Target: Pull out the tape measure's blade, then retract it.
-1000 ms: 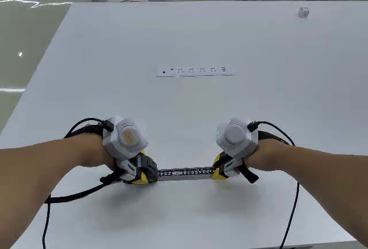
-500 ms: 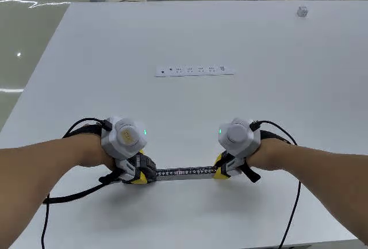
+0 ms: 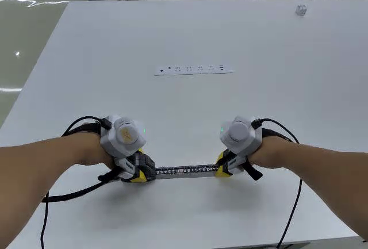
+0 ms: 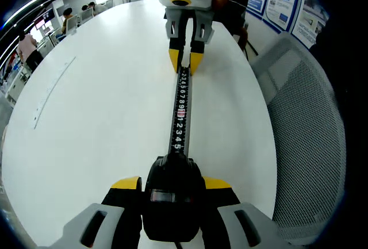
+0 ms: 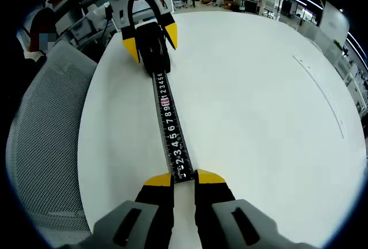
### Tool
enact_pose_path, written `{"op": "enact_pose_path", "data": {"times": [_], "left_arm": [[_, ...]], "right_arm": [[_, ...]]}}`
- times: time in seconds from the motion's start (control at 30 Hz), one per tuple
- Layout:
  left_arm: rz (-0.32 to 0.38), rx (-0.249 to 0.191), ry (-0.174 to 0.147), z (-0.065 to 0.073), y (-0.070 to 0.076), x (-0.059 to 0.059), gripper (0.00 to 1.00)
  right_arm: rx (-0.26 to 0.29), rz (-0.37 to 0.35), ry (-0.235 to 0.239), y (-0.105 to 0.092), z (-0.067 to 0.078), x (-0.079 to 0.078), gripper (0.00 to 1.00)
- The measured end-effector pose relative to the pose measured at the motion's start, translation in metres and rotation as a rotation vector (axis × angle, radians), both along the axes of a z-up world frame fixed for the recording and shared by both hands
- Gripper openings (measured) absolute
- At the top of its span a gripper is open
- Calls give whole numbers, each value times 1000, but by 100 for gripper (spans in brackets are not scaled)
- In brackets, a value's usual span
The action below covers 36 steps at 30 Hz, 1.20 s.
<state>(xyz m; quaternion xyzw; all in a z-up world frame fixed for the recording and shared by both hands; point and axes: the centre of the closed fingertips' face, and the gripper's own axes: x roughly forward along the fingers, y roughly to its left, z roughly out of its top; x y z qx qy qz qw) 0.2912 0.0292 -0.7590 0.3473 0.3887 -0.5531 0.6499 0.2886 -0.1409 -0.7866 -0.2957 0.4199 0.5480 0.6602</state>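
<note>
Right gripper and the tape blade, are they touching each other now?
Touching. In the right gripper view, the right gripper pinches the end of the blade between its yellow tips.

The blade [image 5: 169,122] has its tip hidden between the jaws of the right hand-held gripper [image 5: 184,177].

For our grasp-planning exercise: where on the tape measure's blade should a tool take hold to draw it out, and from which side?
Take the blade at its free end, where the right tool pinches it. It is a thin strip, face up along the table, so come along its length, facing the case in the left tool, one jaw at each edge.
</note>
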Motion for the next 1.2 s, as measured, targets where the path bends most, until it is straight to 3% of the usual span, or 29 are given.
{"op": "enact_pose_path", "data": {"times": [1.2], "left_arm": [[4, 0, -1, 0, 0, 0, 36]], "right_arm": [[-6, -18, 4, -19, 0, 1, 12]]}}
